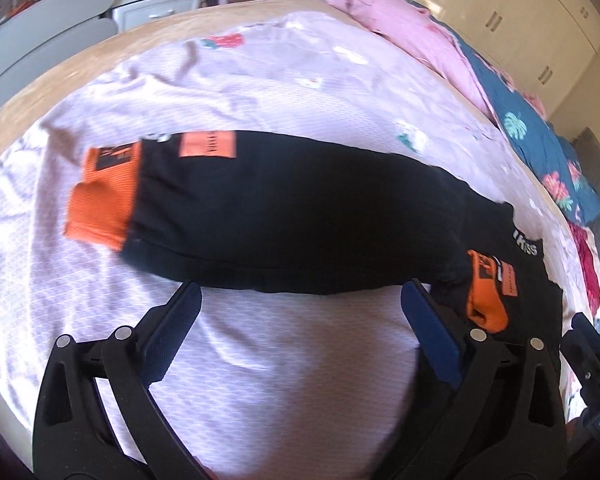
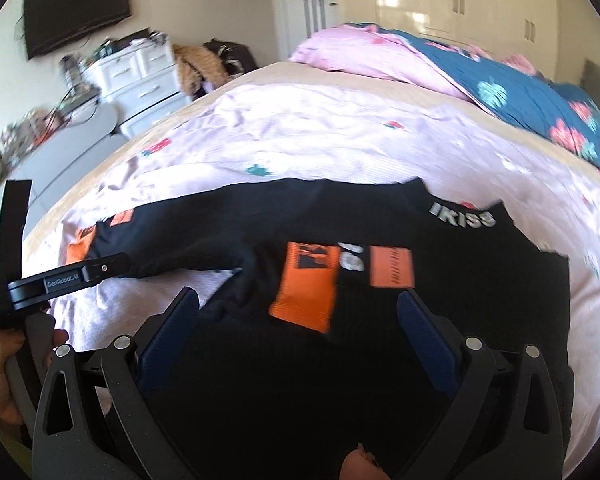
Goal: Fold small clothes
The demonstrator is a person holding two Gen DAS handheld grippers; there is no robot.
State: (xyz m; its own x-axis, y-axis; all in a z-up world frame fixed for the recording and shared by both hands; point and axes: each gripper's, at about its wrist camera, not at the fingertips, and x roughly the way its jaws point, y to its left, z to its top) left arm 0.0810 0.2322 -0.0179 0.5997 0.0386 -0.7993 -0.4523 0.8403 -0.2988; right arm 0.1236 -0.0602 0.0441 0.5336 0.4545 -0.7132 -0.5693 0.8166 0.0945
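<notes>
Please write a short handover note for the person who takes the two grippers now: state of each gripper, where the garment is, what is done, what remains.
Left gripper: open, holds nothing, over the pink sheet just short of the garment's near edge.
Right gripper: open, empty, above the garment.
Black garment with orange cuffs lies on the bed; one sleeve cuff is already folded onto the body, the other sleeve lies stretched out to the side.
Left to do: fold in that sleeve, then fold the body.
</notes>
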